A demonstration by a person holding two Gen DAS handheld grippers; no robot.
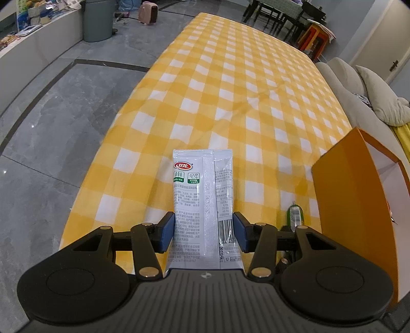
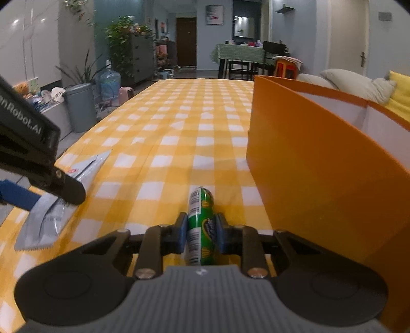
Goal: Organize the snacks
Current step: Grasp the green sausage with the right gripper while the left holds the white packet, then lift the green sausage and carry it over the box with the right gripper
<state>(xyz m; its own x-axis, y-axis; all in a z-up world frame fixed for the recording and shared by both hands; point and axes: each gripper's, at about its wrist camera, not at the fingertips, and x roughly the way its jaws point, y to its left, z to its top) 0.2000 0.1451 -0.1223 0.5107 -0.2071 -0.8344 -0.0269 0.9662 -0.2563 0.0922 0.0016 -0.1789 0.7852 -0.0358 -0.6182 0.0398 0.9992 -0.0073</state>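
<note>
A silver snack packet (image 1: 203, 205) with a red logo and printed text stands between the blue pads of my left gripper (image 1: 203, 230), which is shut on its edges. My right gripper (image 2: 201, 230) is shut on a green sausage-shaped snack (image 2: 201, 215) lying on the yellow checked tablecloth (image 2: 179, 128). An orange box (image 2: 320, 174) with a white inside stands open just to the right of it. In the right wrist view the left gripper (image 2: 38, 197) shows at the left edge with the silver packet (image 2: 51, 212). The green snack (image 1: 294, 215) also peeks out in the left wrist view beside the orange box (image 1: 353, 194).
The checked cloth (image 1: 230, 89) stretches far ahead over a long table. Grey tiled floor (image 1: 51, 128) lies off its left edge, with a grey bin (image 1: 97, 20). A beige sofa with cushions (image 1: 358, 87) runs along the right. A dining table with chairs (image 2: 241, 56) stands at the far end.
</note>
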